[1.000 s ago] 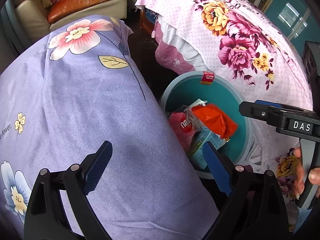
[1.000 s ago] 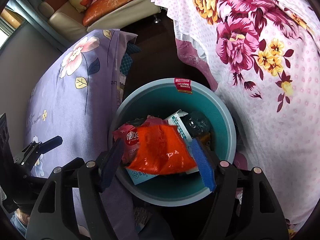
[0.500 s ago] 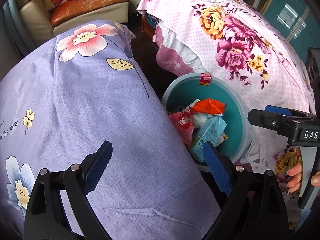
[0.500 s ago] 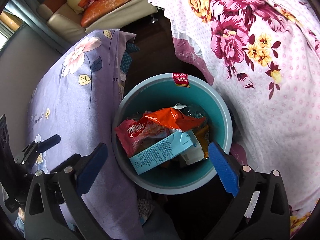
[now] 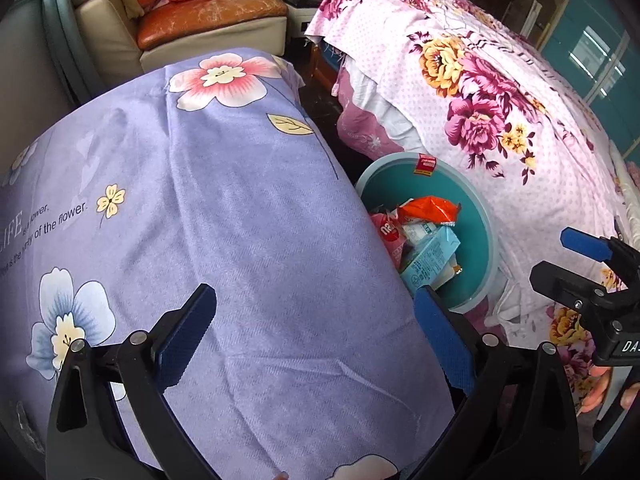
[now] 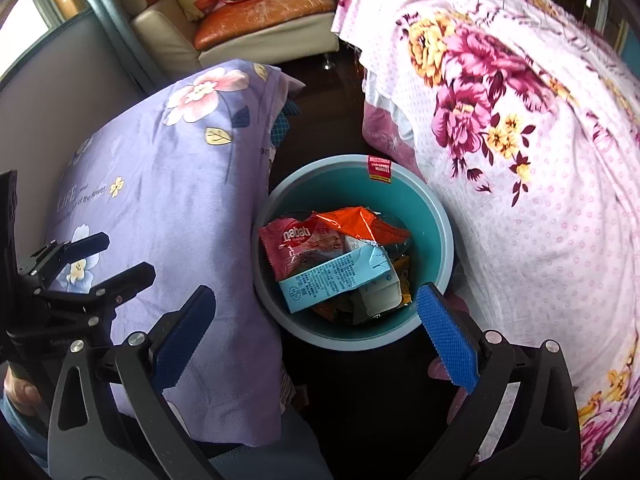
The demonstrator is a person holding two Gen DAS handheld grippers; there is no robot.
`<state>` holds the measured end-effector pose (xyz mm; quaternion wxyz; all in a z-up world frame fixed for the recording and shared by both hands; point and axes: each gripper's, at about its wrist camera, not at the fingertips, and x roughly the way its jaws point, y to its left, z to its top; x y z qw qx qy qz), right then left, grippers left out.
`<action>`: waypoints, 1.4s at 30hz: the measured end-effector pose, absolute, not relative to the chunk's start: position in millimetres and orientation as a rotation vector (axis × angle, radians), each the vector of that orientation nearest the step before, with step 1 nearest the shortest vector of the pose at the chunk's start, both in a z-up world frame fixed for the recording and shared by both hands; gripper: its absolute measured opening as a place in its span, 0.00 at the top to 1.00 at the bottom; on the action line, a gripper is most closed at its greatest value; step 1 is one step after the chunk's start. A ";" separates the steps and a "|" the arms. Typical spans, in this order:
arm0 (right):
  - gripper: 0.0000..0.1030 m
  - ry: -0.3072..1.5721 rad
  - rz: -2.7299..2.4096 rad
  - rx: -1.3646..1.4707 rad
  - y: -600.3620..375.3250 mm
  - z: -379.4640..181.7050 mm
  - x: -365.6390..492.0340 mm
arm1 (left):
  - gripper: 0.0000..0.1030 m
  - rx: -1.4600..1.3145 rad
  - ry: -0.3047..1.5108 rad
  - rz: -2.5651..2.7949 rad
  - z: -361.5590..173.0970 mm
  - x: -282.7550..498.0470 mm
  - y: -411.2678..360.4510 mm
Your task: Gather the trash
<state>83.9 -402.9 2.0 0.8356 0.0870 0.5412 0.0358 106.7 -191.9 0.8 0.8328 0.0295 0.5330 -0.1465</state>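
My left fingers: opening wide, empty, over the lilac floral bedspread.
My right fingers: spread wide, empty.
Trash: orange wrapper, blue carton in teal bin, just ahead of my right fingers.

From my seat, the bin stood on the floor between two draped beds; wrappers and a carton lay inside it, a sofa behind.
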 end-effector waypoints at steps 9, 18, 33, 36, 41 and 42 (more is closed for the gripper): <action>0.06 1.123 0.049 0.175 -387.8 15.8 52.9 | 0.04 0.061 1.100 -0.287 10.5 74.6 -169.9; 0.06 1.117 0.051 0.177 -384.0 18.5 34.4 | 0.04 0.075 1.082 -0.268 12.8 62.4 -162.7; 0.06 1.137 0.062 0.185 -378.5 8.3 38.6 | 0.04 0.077 1.079 -0.224 7.3 67.2 -156.0; 0.06 1.143 0.061 0.185 -377.1 6.0 41.8 | 0.04 0.077 1.082 -0.210 4.1 69.3 -154.8; 0.06 1.146 0.057 0.186 -376.5 3.3 43.8 | 0.04 0.065 1.047 -0.198 5.9 68.5 -150.7; 0.06 1.148 0.054 0.186 -376.5 1.9 44.4 | 0.04 0.067 1.040 -0.198 6.6 68.2 -150.7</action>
